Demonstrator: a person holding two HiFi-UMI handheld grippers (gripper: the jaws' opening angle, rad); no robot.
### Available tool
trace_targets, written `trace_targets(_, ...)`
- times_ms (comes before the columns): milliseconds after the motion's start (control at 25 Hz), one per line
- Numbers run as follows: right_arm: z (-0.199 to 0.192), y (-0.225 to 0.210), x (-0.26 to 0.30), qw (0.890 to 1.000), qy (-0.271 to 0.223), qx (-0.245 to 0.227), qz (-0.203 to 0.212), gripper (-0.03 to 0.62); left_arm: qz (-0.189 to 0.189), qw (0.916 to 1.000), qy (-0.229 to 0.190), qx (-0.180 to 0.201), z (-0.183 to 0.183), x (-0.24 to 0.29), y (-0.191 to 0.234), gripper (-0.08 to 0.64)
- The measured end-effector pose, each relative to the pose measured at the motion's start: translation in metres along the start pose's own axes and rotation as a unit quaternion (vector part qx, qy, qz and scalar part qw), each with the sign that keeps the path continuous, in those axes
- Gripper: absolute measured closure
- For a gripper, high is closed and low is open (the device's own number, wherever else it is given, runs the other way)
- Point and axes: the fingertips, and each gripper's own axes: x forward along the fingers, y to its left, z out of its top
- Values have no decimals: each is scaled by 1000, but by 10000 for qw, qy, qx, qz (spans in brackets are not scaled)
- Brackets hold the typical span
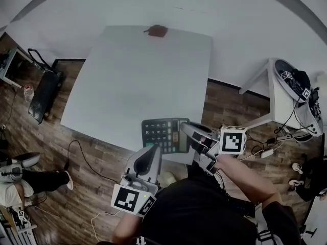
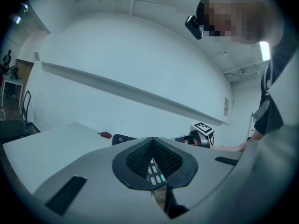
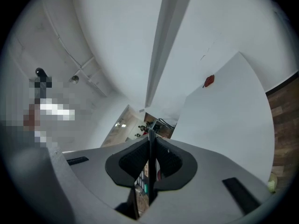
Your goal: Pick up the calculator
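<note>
The calculator (image 1: 164, 135) is at the near edge of the white table (image 1: 127, 70), with its keys facing up, directly in front of the person. From the head view I cannot tell whether it rests on the table or is raised a little above it.

The right tool (image 1: 190, 132) comes to the calculator's right side and is clenched on it. In the right gripper view the calculator is a thin dark edge standing between the two jaws, which press on it from both sides. This tool is turned on its side, so the table looks tilted in its view.

The left tool (image 1: 152, 151) is at the near edge of the calculator, level, with its marker cube facing up. Its jaws are drawn together and grasp nothing. Only a few keys, one of them green, show through the narrow slit under the pads.

A small red object (image 1: 157, 31) lies at the far edge of the table, well apart from the calculator.
</note>
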Motion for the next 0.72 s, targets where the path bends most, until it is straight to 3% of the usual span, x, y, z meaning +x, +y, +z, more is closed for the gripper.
trace_targets(280, -17, 32, -9, 9993, -231, -282, 21, 539, -163, 9997, -91, 136, 7, -19, -16, 554)
trace_targets(720, -17, 41, -12, 9985, -369, -397, -26, 538, -210, 9995, -172, 167, 16, -22, -21, 554)
